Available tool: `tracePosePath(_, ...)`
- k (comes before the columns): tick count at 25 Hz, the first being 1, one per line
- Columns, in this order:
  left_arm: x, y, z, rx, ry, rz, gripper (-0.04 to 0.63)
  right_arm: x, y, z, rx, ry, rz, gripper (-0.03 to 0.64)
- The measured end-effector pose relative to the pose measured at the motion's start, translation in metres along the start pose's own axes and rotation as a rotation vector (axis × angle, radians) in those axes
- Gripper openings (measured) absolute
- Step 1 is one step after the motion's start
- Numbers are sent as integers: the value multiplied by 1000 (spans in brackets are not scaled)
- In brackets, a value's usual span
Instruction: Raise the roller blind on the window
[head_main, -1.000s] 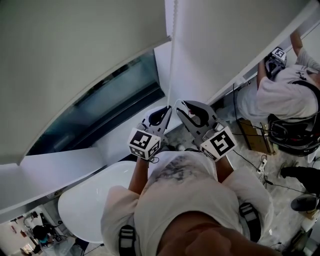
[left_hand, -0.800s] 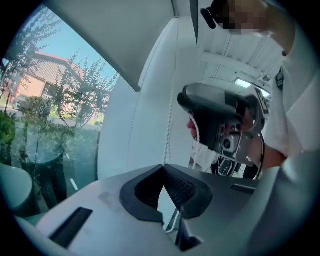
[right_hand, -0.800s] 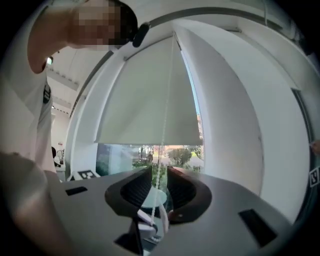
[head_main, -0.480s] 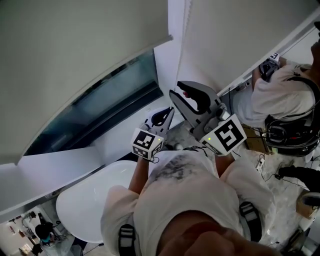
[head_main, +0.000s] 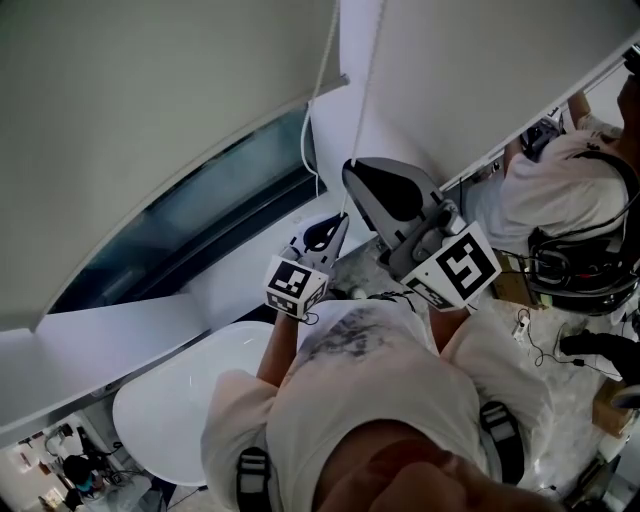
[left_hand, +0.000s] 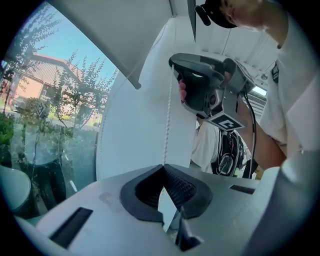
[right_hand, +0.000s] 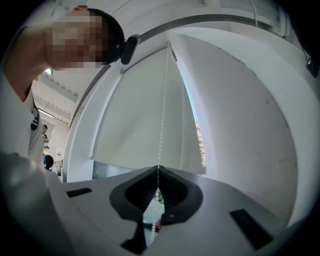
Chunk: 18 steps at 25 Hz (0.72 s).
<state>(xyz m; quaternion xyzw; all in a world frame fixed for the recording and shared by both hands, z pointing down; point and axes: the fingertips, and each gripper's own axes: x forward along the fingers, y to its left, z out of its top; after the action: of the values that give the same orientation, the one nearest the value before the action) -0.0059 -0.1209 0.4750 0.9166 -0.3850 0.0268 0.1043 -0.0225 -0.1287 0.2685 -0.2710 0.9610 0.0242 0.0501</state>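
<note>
I'm reading this as mid hand-over-hand pull on the white beaded pull chain (left_hand: 167, 120) beside the window. Left gripper (left_hand: 163, 166) is clamping the chain low down, jaws pressed together on it, chain running straight up from its tips. Right gripper (right_hand: 158, 169) is sitting higher on what looks like the same strand, jaws closed on it too, beads passing down between the pads. Pale grey fabric roller blind (right_hand: 140, 125) is hanging part-way down the dark glass window (head_main: 200, 220), glass showing below its bottom edge, so I'm judging the raise partly done. Next move is calling for the left to let go, then the right hauling down in line with the chain so the beads aren't slipping
</note>
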Motion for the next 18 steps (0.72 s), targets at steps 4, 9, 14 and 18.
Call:
tracePosePath(4, 2, 3, -4, -7, -7, 0, 8, 0, -3, -5, 35, -43, -8, 63)
tracePosePath(9, 0, 6, -11, -12, -2, 1, 8, -1, 0, -13, 26, -50, -21, 63)
tracePosePath(14, 2, 5, -29, -29, 16, 6, 8, -5, 1, -29, 38, -18, -22, 63)
tracePosePath(18, 5, 14, -44, -40, 18, 18, 8, -2, -1, -47, 43, -5, -19, 63)
